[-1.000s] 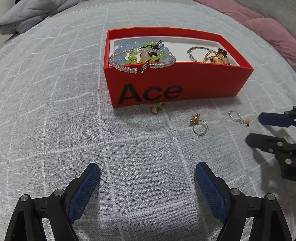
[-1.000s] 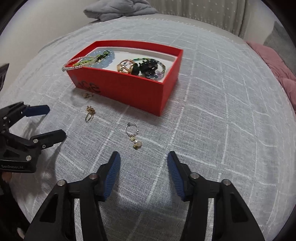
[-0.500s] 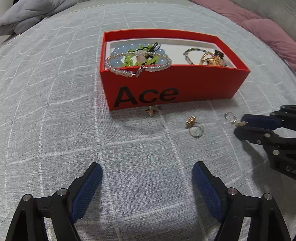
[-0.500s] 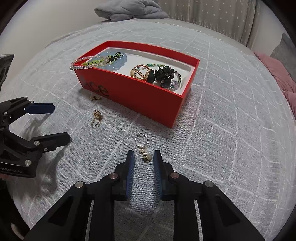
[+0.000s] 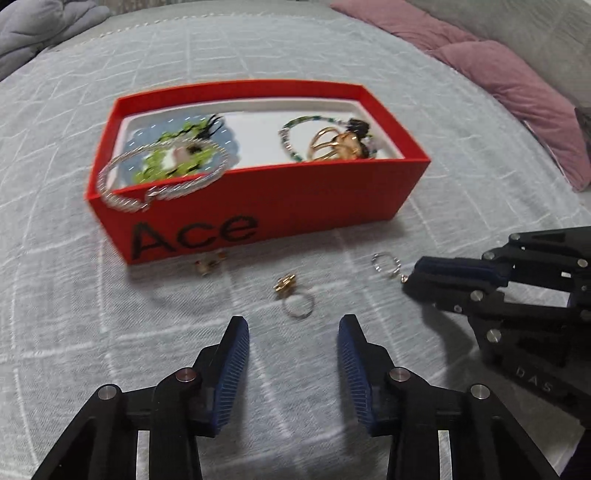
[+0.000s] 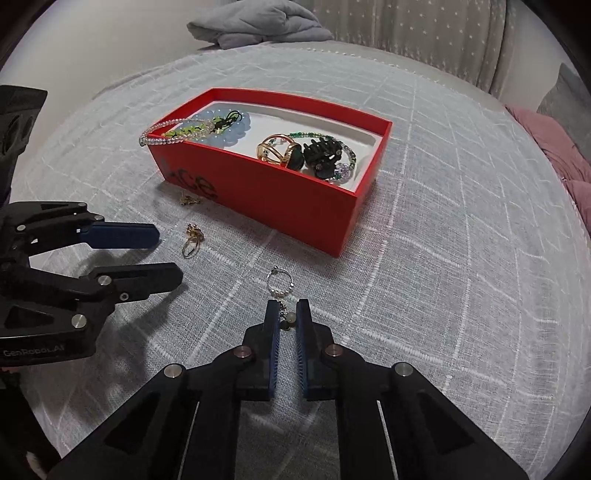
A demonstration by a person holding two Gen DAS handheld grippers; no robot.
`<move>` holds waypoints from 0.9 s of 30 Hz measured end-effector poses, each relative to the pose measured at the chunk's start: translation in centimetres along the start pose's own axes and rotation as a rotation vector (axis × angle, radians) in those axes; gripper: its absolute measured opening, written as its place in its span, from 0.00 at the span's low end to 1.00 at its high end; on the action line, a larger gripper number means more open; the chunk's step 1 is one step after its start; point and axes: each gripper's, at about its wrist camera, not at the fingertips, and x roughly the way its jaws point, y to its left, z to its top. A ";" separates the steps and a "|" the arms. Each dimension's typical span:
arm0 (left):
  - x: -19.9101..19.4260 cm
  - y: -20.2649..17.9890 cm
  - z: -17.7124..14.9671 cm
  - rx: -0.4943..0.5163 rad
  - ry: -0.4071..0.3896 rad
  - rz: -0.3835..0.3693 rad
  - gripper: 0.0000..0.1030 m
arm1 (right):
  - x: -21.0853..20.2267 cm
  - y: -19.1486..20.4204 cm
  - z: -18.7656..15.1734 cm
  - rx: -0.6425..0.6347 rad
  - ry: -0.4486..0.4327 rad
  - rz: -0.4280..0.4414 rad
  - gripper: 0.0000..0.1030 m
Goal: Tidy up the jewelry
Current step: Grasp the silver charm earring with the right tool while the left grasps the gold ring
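Observation:
A red "Ace" box (image 5: 317,199) (image 6: 288,199) on the grey cloth holds bracelets, a gold bangle and a black clip. A clear bead bracelet (image 5: 162,184) hangs over its front rim. In front lie a small gold stud (image 5: 210,262), a gold ring (image 5: 295,299) (image 6: 192,243) and a silver hoop earring with dangling charms (image 5: 386,264) (image 6: 280,284). My right gripper (image 6: 287,314) (image 5: 408,280) has its pads nearly closed around the earring's charm end on the cloth. My left gripper (image 5: 293,328) (image 6: 162,254) is open and empty, just before the ring.
A grey folded blanket (image 6: 258,26) lies at the far edge of the cloth-covered surface. Pink cushions (image 5: 517,88) lie to the right. A sofa back (image 6: 443,29) stands behind.
My right gripper moved forward and narrowed its pads around the earring's charms. My left gripper moved forward towards the ring and narrowed its opening somewhat.

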 end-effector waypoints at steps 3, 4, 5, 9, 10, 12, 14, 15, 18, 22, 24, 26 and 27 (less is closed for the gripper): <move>0.5 -0.4 0.3 0.014 -0.001 0.027 0.42 | -0.4 -0.2 -0.4 0.007 0.001 -0.006 0.09; 0.7 -0.5 0.4 0.016 0.000 0.033 0.41 | -0.4 -0.3 -0.4 0.008 0.002 -0.008 0.09; 0.9 -0.6 0.6 0.015 0.000 0.036 0.41 | -0.4 -0.4 -0.5 0.009 0.004 -0.010 0.09; 1.5 -0.9 1.1 0.012 -0.009 0.041 0.39 | -0.7 -0.8 -0.9 0.020 0.006 -0.013 0.09; 1.7 -1.1 1.4 0.016 -0.011 0.043 0.37 | -0.7 -1.0 -0.9 0.023 0.007 -0.014 0.09; 2.0 -1.4 1.7 0.025 -0.016 0.048 0.32 | -0.9 -1.4 -1.2 0.025 0.008 -0.016 0.09; 2.3 -1.6 1.9 0.030 -0.016 0.051 0.26 | -1.1 -1.5 -1.3 0.027 0.008 -0.014 0.09; 2.4 -1.7 2.0 0.032 -0.015 0.056 0.22 | -1.2 -1.5 -1.4 0.027 0.008 -0.015 0.09; 3.0 -2.3 2.4 0.033 -0.015 0.069 0.13 | -1.5 -1.8 -1.7 0.032 0.007 -0.020 0.09; 3.1 -2.4 2.6 0.019 -0.018 0.077 0.04 | -1.9 -2.3 -2.0 0.036 0.007 -0.023 0.09; 2.8 -2.0 2.3 0.012 -0.022 0.076 0.01 | -1.9 -2.3 -2.0 0.041 0.008 -0.026 0.09; 2.6 -1.8 2.2 0.009 -0.025 0.076 0.00 | -2.0 -2.5 -1.9 0.046 0.007 -0.028 0.09; 2.4 -1.6 2.0 0.007 -0.027 0.078 0.00 | -2.1 -2.5 -2.0 0.048 0.006 -0.027 0.09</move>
